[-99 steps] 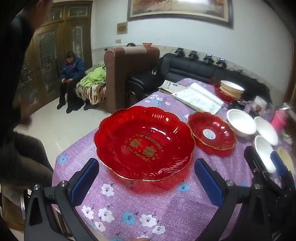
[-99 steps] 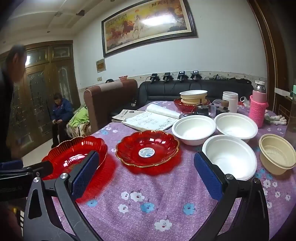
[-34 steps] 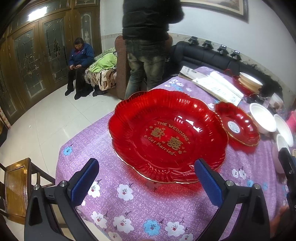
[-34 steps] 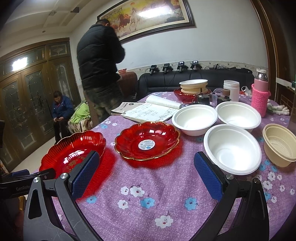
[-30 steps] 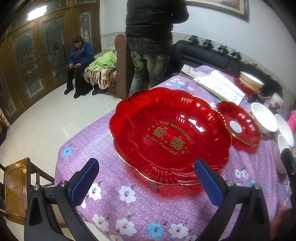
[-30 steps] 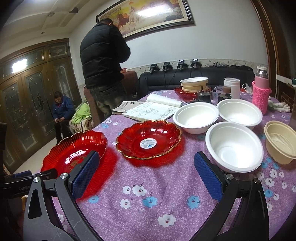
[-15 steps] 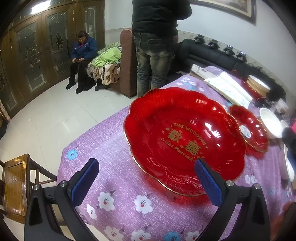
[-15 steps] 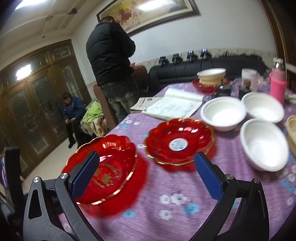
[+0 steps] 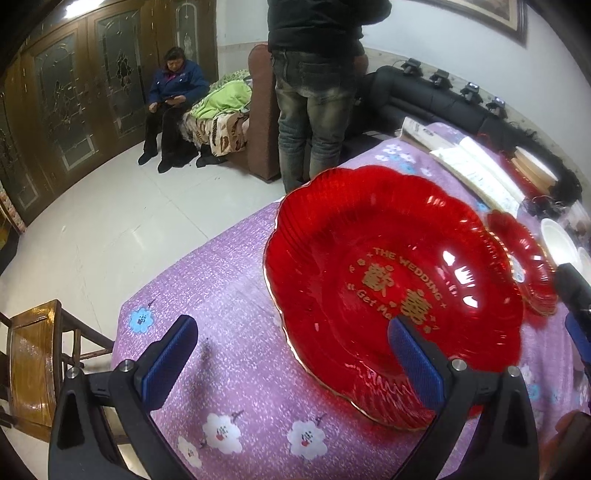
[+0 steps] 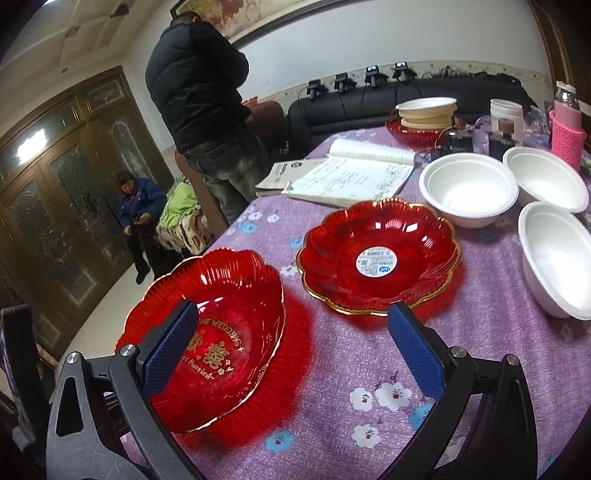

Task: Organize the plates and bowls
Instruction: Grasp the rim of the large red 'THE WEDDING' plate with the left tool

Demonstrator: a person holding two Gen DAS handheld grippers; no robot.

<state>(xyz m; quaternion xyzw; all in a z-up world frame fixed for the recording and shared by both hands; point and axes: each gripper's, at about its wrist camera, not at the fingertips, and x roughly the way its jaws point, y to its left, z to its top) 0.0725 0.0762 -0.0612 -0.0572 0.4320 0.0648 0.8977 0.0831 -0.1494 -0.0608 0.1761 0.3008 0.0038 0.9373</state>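
Home living room: black leather sofa point(image 10: 424, 96) along the wall, framed painting point(image 10: 236, 22) above, ornate wooden doors point(image 9: 74, 92), tiled floor point(image 9: 110, 221), desk point(image 10: 369, 369) under a purple floral cloth, seated person point(image 9: 173, 99) on a blanket-covered couch.

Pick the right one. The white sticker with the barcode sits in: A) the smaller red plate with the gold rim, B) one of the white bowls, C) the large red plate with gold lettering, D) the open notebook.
A: the white sticker lies at the centre of the smaller red plate, while the large red plate carries only gold lettering.
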